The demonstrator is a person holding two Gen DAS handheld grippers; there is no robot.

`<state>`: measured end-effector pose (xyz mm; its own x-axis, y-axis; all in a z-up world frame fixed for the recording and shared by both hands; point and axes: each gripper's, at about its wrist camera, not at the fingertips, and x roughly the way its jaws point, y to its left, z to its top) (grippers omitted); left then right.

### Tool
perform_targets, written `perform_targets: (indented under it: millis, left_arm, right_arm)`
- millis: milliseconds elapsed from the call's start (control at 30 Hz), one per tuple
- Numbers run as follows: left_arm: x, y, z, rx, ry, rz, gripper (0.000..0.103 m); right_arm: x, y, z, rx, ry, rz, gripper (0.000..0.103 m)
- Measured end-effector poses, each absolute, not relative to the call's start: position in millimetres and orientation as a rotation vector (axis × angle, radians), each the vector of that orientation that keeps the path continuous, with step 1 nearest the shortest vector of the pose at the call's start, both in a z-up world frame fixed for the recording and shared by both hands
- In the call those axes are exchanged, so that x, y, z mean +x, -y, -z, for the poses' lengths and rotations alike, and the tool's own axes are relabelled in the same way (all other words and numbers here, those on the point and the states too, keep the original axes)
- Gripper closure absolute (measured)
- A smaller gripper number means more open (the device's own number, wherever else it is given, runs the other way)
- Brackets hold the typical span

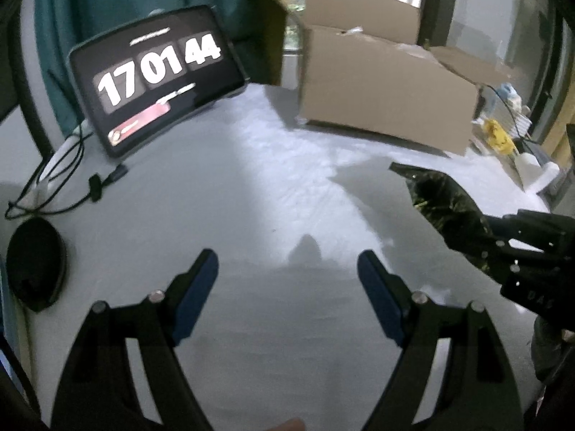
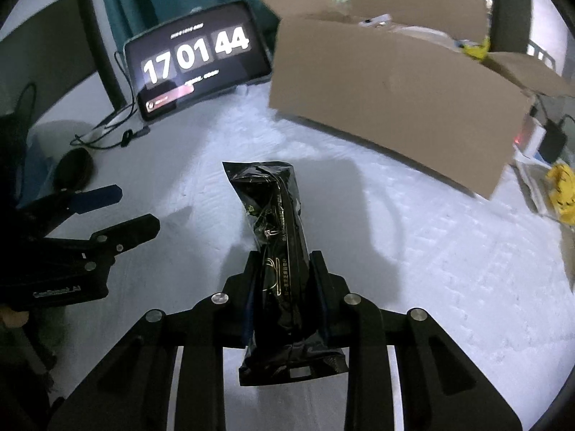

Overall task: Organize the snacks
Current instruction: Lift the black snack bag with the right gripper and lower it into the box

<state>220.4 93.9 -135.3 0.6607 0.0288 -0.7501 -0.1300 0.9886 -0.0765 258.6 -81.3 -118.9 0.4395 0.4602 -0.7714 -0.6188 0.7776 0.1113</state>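
Observation:
A long black snack packet with gold print stands out forward from my right gripper, whose jaws are shut on its lower half above the white table. The same packet shows at the right of the left wrist view, held by the right gripper's black body. My left gripper hangs open over bare table with nothing between its blue pads. It also appears at the left edge of the right wrist view as the left gripper. An open cardboard box sits at the back right.
A tablet showing a clock leans at the back left, with cables and a black oval case beside it. Yellow and white items lie at the table's right edge beyond the cardboard box. Teal curtain and a window stand behind.

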Motion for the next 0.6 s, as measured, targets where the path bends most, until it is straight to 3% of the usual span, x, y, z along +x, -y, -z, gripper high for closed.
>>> perform_targets:
  millis: [600]
  left_arm:
    - [259,-12,76,0.020,-0.739,0.045,0.022]
  right_arm:
    - [280,184,66,-0.062,-0.764,-0.545,0.075]
